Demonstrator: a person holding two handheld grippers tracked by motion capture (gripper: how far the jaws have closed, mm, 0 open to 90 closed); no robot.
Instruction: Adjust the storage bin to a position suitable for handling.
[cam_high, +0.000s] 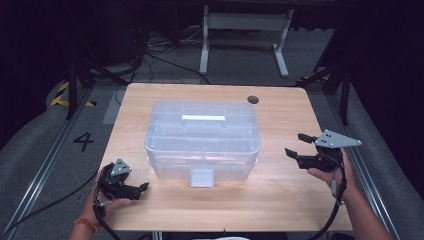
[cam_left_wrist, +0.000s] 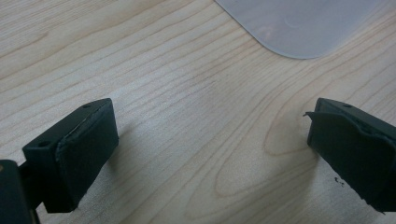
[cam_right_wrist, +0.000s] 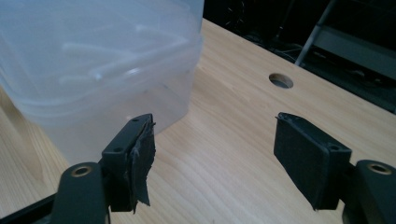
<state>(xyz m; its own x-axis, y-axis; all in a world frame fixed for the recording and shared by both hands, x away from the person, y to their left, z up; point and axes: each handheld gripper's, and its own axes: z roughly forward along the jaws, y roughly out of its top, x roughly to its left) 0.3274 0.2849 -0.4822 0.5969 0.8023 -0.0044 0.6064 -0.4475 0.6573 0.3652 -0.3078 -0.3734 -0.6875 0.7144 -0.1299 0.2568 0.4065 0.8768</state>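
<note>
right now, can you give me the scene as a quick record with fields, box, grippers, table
box: clear plastic storage box with lid on, mid-table, white front latch facing the person
box contents: cannot tell through the cloudy plastic
left gripper: open, holding nothing, low over the table near the box's front left corner
right gripper: open, holding nothing, to the right of the box, apart from it
table: light wood top, round cable hole near the far edge
contact: neither gripper touches the box

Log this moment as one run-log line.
left gripper: open, empty, by box's near-left corner | right gripper: open, empty, right of box | clear lidded plastic box: closed, mid-table
</note>
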